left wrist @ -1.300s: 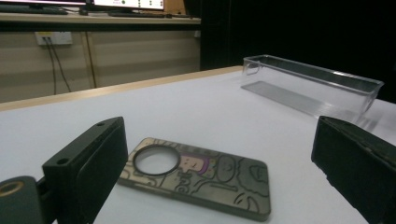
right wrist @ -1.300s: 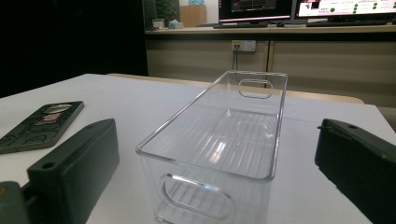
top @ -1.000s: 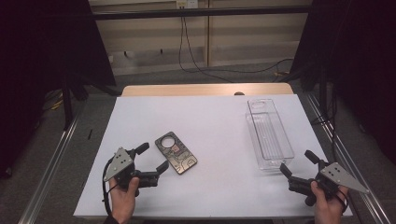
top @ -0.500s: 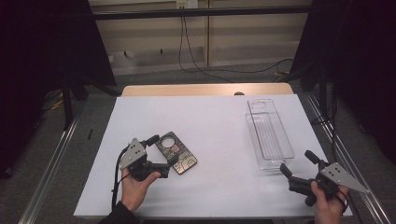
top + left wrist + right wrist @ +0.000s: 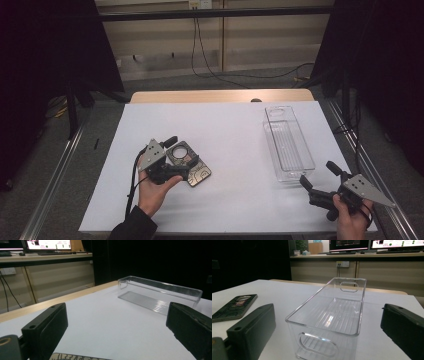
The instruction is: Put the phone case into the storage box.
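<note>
A: Judging from how things lie, very little can be counted as done. The phone case (image 5: 189,162) is seen flat on the white table (image 5: 240,150), toward the person's left, with the left gripper (image 5: 181,156) set around its near end. The jaws are spread wide on either side of it, and nothing is clamped between them.

B: Is contact made yet?

A: That cannot be told for certain; in the left gripper view just a sliver of the patterned case edge (image 5: 75,357) is caught at the bottom, between the two open jaws, so a touch is possible but not shown.

B: And the other side?

A: The right gripper (image 5: 322,179) is held just short of the near end of the clear bin (image 5: 289,145), jaws likewise wide apart and empty. The bin is seen empty, standing upright at the table's right, well apart from the case.

B: What is left, then?

A: Probably everything that matters: the case is yet to be gripped, lifted, carried across and, it is presumed, set down inside the bin
</note>
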`<state>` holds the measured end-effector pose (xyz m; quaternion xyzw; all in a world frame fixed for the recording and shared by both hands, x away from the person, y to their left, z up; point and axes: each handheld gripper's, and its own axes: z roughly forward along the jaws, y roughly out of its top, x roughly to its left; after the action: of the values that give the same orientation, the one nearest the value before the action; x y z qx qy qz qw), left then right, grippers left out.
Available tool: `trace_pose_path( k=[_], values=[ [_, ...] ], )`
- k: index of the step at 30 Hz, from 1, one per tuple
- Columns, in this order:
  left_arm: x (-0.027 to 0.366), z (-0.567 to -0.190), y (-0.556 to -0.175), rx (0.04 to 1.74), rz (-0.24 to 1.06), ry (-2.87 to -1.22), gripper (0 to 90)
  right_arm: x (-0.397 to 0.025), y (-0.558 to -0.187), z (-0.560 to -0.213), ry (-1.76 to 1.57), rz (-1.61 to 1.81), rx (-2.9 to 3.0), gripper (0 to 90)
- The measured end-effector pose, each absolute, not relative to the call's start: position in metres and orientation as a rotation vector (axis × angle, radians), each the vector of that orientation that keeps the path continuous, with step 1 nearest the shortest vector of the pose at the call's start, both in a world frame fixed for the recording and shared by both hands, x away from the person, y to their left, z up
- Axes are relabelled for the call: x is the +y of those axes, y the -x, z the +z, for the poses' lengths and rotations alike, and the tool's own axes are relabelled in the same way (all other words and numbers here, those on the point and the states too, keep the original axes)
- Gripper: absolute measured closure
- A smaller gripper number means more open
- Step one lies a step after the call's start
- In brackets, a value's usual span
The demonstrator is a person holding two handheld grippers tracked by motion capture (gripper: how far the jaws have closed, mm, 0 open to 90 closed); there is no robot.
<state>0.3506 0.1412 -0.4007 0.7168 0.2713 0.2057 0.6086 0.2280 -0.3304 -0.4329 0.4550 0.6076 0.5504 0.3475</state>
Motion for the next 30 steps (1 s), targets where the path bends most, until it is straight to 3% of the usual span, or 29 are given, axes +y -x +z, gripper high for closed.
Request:
trace_pose_path(
  k=[21, 27, 28, 29, 30],
  values=[
    [0.112, -0.4, -0.384, 0.614, 0.457, -1.637, 10.5, -0.331, -0.228, -0.433, -1.179, 1.426, 1.585, 0.0],
    [0.107, -0.406, -0.385, 0.59, 0.448, -1.66, 19.6, -0.331, -0.228, -0.433, -1.176, 1.426, 1.588, 0.0],
    [0.106, -0.407, -0.385, 0.576, 0.441, -1.68, 27.8, -0.331, -0.228, -0.433, -1.178, 1.426, 1.589, 0.0],
    [0.106, -0.408, -0.385, 0.569, 0.441, -1.69, 27.8, -0.331, -0.228, -0.433, -1.178, 1.426, 1.589, 0.0],
    [0.106, -0.409, -0.385, 0.566, 0.447, -1.707, 39.9, -0.331, -0.228, -0.433, -1.177, 1.427, 1.592, 0.0]
  ],
)
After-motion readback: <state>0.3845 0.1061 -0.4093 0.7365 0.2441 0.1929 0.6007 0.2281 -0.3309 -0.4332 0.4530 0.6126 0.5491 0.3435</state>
